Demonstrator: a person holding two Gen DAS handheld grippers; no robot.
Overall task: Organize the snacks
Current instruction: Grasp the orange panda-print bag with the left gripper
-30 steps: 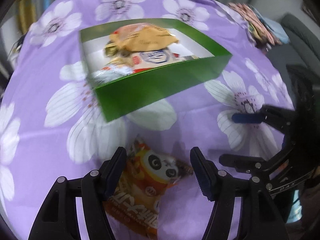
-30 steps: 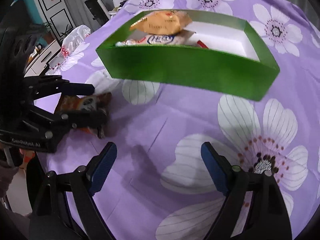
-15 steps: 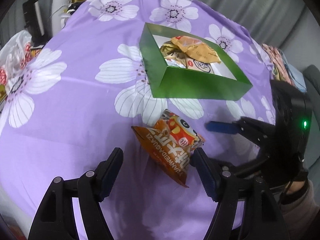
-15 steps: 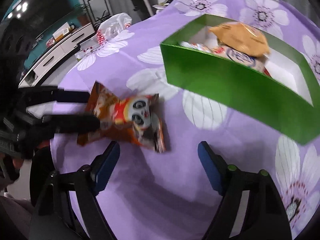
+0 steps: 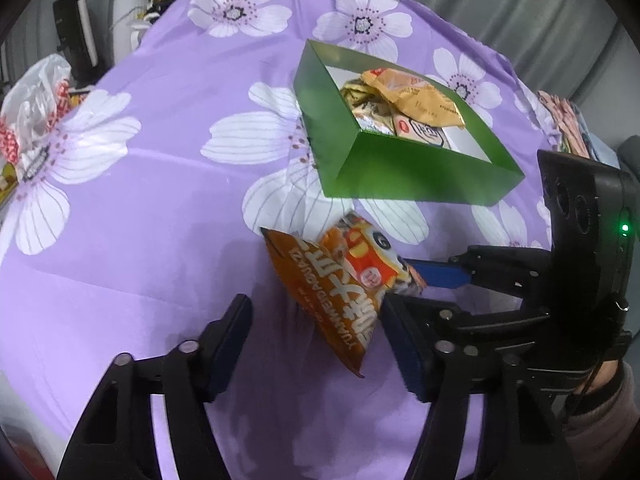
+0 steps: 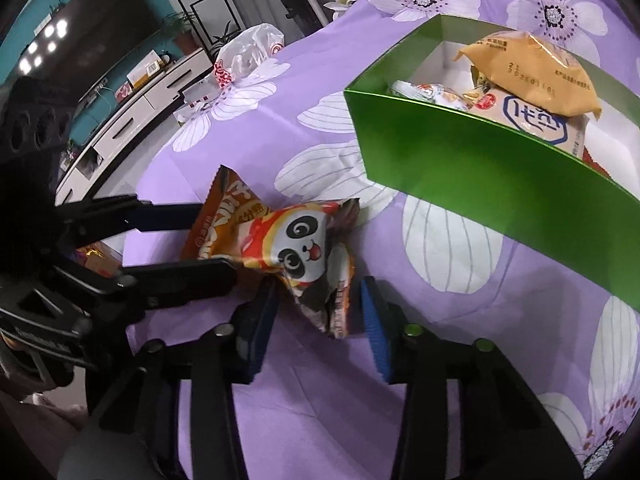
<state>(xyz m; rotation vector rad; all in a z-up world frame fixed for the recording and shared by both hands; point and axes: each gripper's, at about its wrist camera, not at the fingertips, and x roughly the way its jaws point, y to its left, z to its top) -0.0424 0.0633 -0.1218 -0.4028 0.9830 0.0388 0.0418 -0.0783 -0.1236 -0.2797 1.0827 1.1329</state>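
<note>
An orange snack packet (image 5: 340, 280) (image 6: 288, 240) with a panda face lies tilted on the purple flowered cloth, just in front of the green box (image 5: 420, 176) (image 6: 500, 184). My right gripper (image 6: 318, 308) is closing, and its pads pinch the packet's crumpled near end. Its blue-padded finger (image 5: 440, 276) touches that end in the left wrist view. My left gripper (image 5: 316, 332) (image 6: 216, 244) straddles the packet's other end with its jaws closing. Bare cloth shows between its left pad and the packet. The box holds a tan packet (image 5: 416, 100) (image 6: 532, 76) on top of other snacks.
A white plastic bag (image 5: 36, 96) (image 6: 252, 48) sits at the cloth's far edge. Beyond the table stand a low TV cabinet (image 6: 132, 108) and a dark screen (image 6: 100, 48). Patterned items (image 5: 564, 120) are stacked at the right. A sleeve (image 5: 600, 408) holds the right gripper.
Both grippers came in on the packet from opposite ends. The right jaws narrowed sharply onto its near end, which is now crumpled. The left jaws narrowed a little around the other end.
</note>
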